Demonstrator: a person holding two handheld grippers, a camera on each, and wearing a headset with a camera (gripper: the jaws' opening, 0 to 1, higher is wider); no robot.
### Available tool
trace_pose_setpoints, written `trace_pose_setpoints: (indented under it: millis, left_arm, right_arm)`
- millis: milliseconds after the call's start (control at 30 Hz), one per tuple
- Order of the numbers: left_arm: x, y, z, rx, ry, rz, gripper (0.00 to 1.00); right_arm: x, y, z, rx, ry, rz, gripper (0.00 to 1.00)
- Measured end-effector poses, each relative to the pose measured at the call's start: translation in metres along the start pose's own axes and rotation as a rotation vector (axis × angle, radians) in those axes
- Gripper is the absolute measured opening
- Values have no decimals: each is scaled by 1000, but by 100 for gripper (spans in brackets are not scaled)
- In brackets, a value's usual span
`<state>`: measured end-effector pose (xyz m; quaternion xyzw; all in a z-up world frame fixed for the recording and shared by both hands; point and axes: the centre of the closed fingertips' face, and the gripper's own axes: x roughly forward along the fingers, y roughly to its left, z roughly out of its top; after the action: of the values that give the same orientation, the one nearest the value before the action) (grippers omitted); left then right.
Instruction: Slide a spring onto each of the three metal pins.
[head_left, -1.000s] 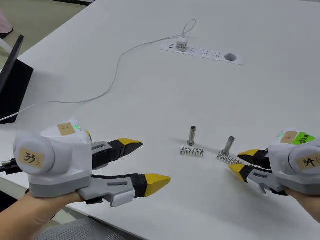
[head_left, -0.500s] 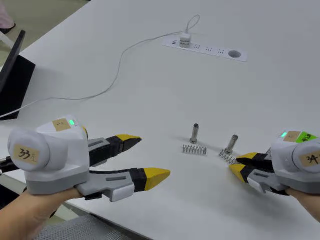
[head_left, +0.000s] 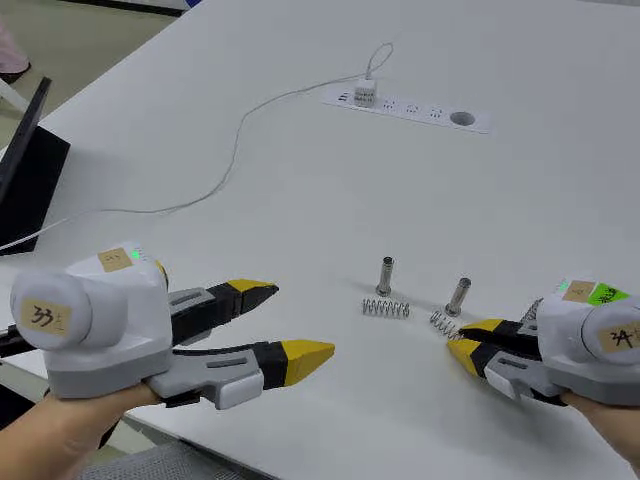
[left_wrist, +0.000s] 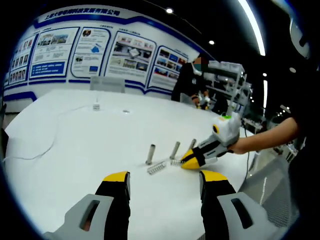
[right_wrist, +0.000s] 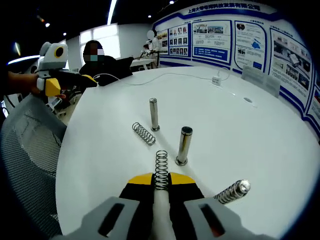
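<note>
At 8 o'clock in the head view the left gripper (head_left: 280, 322) hangs over the table (head_left: 300, 180), its jaws spread wide with nothing between them. Near the middle stands the left pin (head_left: 385, 275), bare, with a loose spring (head_left: 386, 308) lying flat just at its 6 o'clock. To the right stands the middle pin (head_left: 458, 295), also bare. A second spring (head_left: 441, 321) lies at its 7 o'clock, with its near end at the tips of the right gripper (head_left: 468, 338), which reaches in from 4 o'clock.

In the right gripper view those jaws are drawn almost together. The second spring's near end looks pinched between the yellow tips, and the rest of it points to 12 o'clock, towards the middle pin's foot. At 4 o'clock in that view is the third pin (right_wrist: 232, 191), with coils wrapped along its shaft. Whether it stands straight or leans I cannot tell, since the lens bends that edge.

I judge that one pin of three is done. The second spring has yet to be lifted and threaded, and the loose spring lies untouched.

The right gripper view gives the grip and the coiled third pin plainly. The left gripper view sets all three pins in a row, with the right gripper just beside the rightmost. The head view best shows how wide the left jaws stand.
</note>
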<state>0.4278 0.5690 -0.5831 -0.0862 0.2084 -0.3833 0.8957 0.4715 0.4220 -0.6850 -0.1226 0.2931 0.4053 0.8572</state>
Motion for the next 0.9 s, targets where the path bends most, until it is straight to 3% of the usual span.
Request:
trace_pose_setpoints:
  millis: [167,267,433,533,733,900]
  left_arm:
    - [-1,2,0,-12,-3,10,57]
    - [0,-1,-4,6,23,5,57]
    - [2,-6,-8,27,60,-10,56]
    - [4,-11,-2,41,58,-16,56]
    - [13,-24,12,69,35,-40,56]
    - [20,-40,18,107,35,-78,56]
  right_arm:
    - [1,1,1,-3,-2,-16,11]
    - [1,0,1,27,12,-17,11]
    - [-2,1,-1,17,50,-23,11]
    - [-13,6,7,56,28,-11,11]
    - [-36,12,25,1,-10,24,11]
    - [-57,6,32,17,-43,37,11]
